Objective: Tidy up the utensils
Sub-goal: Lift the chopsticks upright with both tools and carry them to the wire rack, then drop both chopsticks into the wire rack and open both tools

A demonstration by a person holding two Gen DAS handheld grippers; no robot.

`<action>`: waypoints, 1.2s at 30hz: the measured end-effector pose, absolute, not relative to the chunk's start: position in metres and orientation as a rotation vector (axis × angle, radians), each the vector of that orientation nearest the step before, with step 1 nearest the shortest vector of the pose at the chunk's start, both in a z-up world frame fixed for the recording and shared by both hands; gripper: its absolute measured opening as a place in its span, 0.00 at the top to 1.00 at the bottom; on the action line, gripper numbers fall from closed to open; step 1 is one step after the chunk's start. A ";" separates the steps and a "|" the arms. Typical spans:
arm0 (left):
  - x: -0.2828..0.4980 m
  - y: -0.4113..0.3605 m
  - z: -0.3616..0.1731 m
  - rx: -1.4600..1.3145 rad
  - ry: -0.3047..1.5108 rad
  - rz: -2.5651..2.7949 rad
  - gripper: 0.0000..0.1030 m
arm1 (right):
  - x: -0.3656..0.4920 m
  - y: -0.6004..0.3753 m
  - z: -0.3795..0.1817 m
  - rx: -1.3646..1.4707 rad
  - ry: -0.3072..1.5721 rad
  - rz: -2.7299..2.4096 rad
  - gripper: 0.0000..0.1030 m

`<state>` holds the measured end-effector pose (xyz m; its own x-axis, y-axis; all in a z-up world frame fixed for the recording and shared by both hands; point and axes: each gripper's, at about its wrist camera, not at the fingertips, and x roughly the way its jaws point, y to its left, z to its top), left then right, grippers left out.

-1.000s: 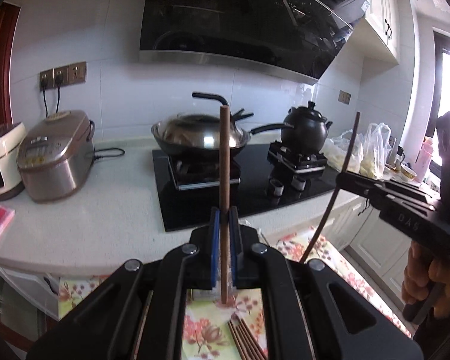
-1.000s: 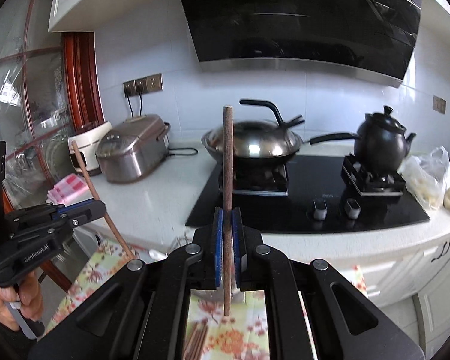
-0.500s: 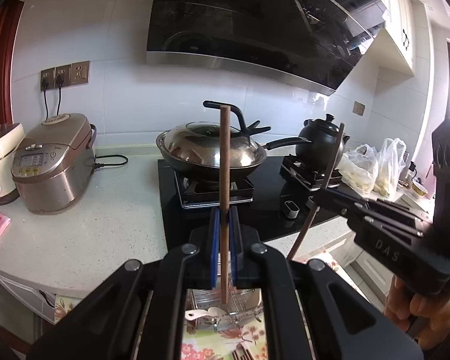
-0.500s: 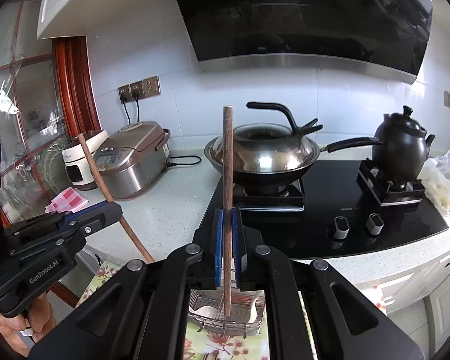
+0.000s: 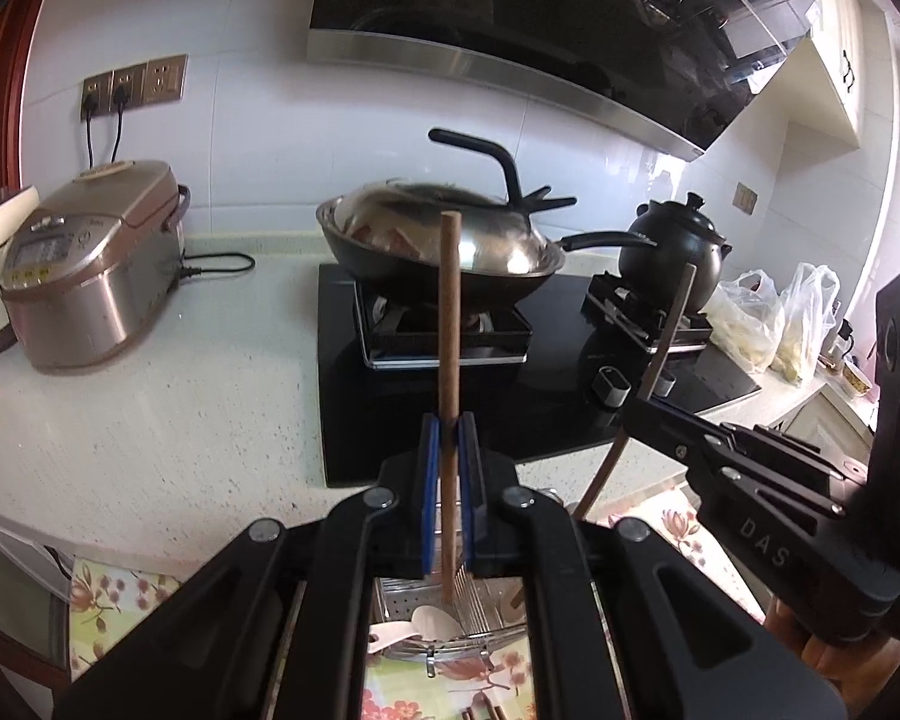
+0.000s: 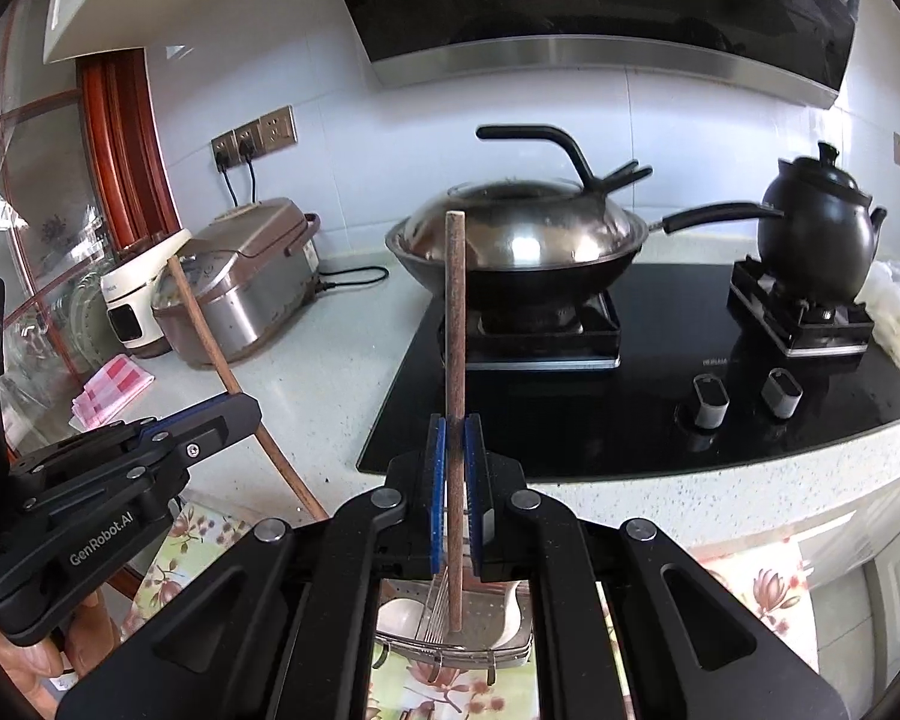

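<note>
At the bottom centre of the left wrist view, the left gripper has its blue pads closed tight on a brown chopstick that stands upright, its top end reaching up in front of the lidded wok at mid-frame and its lower end hanging over a metal rack seen between the gripper's arms. In that rack lie a white spoon and some thin metal tines. At the right edge of the same view the right gripper pinches a second chopstick, tilted. In the right wrist view the right gripper is likewise shut on its chopstick, upright at centre, lower tip above the rack and a white bowl. The left gripper shows at lower left, holding its slanted chopstick, with a hand beneath it. A rice cooker sits at the left, a black kettle on the hob at right.
</note>
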<state>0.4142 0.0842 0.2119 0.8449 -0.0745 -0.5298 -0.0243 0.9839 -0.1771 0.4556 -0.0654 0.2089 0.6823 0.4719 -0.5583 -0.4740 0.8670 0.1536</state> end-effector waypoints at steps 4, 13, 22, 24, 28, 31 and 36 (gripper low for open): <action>0.418 0.080 0.198 -0.185 0.588 -0.027 0.94 | 0.460 -0.066 0.193 0.003 0.656 0.525 0.93; 0.428 0.082 0.164 -0.236 0.651 -0.022 0.94 | 0.473 -0.072 0.160 0.024 0.733 0.510 0.93; 0.435 0.089 0.137 -0.297 0.729 -0.024 0.88 | 0.481 -0.074 0.139 0.012 0.778 0.497 0.93; 0.433 0.092 0.138 -0.299 0.723 -0.014 0.67 | 0.483 -0.074 0.138 0.001 0.793 0.486 0.91; 0.425 0.100 0.148 -0.300 0.695 0.017 0.60 | 0.484 -0.081 0.144 0.000 0.770 0.460 0.80; 0.414 0.108 0.156 -0.308 0.671 0.037 0.60 | 0.481 -0.095 0.152 0.017 0.728 0.440 0.51; 0.374 0.117 0.167 -0.292 0.609 0.071 0.60 | 0.458 -0.131 0.160 0.020 0.662 0.366 0.47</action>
<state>0.3738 0.1173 0.1665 0.8193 -0.0199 -0.5731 -0.1512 0.9565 -0.2494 0.4581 -0.1306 0.1600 0.7269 0.3388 -0.5973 -0.3261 0.9358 0.1340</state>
